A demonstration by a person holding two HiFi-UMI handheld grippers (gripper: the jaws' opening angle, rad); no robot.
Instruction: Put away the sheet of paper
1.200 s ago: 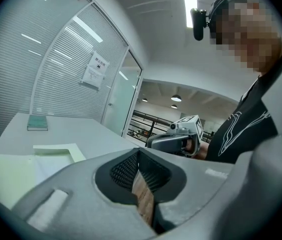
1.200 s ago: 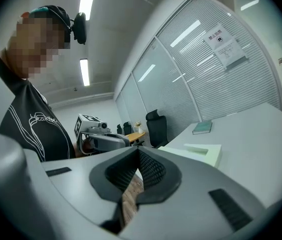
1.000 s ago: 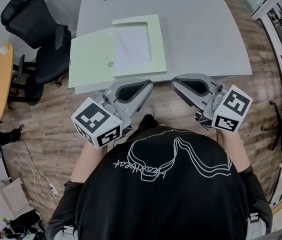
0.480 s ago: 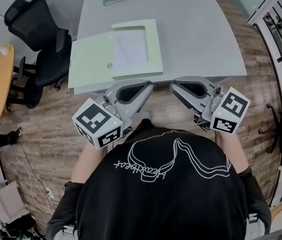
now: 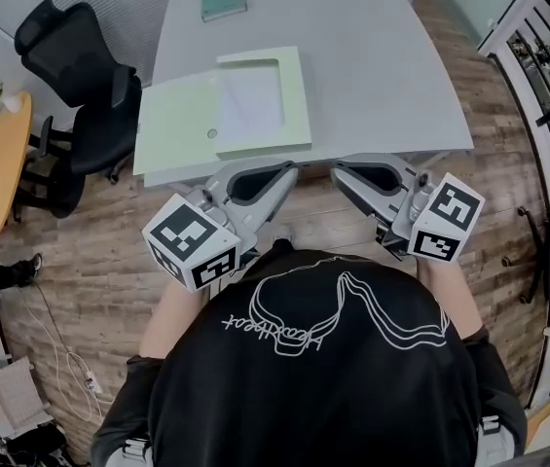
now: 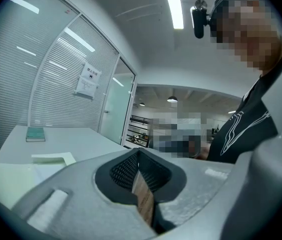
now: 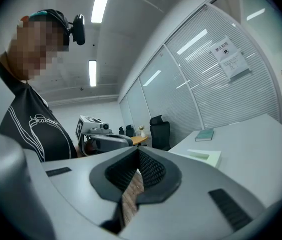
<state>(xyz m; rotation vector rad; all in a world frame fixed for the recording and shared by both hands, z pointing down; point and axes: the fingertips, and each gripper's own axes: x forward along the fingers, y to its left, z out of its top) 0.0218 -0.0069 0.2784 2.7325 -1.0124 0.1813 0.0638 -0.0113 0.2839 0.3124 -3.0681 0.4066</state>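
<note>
Paper [image 5: 251, 98] lies flat in the open green folder [image 5: 179, 125] on the table [image 5: 382, 66]. Left gripper [image 5: 287, 170] and right gripper [image 5: 340, 171] have jaws pressed together, empty, short of the table edge. Looks not started: folder probably needs closing.

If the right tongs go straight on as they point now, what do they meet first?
Probably the black office chair beyond the table corner, after passing close by the left tongs; depth is unclear.
</note>
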